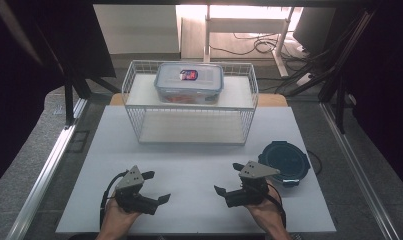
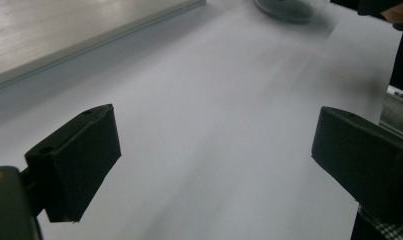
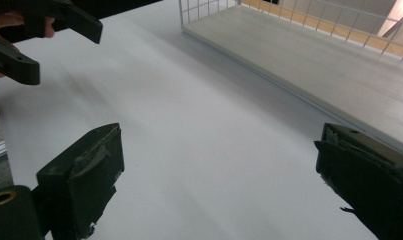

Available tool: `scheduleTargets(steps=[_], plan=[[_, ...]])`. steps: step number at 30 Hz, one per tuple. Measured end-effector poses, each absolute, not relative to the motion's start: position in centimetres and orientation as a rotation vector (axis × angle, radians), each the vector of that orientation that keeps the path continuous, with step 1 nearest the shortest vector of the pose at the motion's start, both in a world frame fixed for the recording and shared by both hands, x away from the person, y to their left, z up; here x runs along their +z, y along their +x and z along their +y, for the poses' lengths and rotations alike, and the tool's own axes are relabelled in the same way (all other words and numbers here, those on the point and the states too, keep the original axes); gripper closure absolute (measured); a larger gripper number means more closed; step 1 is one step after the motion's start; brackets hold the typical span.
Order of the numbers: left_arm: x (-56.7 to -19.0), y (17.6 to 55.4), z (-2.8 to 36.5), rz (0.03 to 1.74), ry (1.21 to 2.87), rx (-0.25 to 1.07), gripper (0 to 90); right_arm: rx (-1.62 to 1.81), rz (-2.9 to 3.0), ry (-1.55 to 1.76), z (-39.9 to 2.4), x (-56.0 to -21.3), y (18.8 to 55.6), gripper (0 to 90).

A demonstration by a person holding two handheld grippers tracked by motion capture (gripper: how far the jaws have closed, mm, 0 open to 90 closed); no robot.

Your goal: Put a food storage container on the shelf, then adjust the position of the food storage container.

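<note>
While both tongs gape empty, white table — dark room around.

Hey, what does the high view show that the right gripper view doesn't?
High view alone: the lidded clear container on the wire rack's upper shelf, the round dark lid near the right gripper, and both hands. Right gripper view alone: a close look along its own fingers, spread wide with nothing between. Shared: the white table, the rack's lower shelf, and the open left gripper.
</note>
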State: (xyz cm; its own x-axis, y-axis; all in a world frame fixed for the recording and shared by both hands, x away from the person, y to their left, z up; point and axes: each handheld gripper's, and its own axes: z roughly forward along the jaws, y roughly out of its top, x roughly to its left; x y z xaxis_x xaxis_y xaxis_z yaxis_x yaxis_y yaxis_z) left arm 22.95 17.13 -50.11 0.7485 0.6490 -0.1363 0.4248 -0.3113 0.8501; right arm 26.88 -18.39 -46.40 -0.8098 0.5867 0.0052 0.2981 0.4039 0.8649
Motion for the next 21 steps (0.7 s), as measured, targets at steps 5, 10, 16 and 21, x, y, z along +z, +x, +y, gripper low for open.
scheduleTargets(steps=[5, 10, 16, 21], plan=[[-51.0, 22.5, 17.0, 0.825, 1.999, 0.302, 4.0, 1.312, 2.386, 0.777, -18.5, -47.7, 26.7, 4.5], [-51.5, 22.4, 17.1, 0.841, 2.019, 0.304, 3.8, 1.259, 2.422, 0.779, -18.3, -48.6, 26.7, 4.4], [-51.7, 22.6, 17.1, 0.848, 2.019, 0.295, 3.8, 1.232, 2.414, 0.81, -18.5, -48.7, 27.0, 3.9], [-51.9, 22.7, 17.2, 0.859, 2.019, 0.278, 3.7, 1.212, 2.361, 0.871, -19.1, -48.2, 27.4, 0.5]])
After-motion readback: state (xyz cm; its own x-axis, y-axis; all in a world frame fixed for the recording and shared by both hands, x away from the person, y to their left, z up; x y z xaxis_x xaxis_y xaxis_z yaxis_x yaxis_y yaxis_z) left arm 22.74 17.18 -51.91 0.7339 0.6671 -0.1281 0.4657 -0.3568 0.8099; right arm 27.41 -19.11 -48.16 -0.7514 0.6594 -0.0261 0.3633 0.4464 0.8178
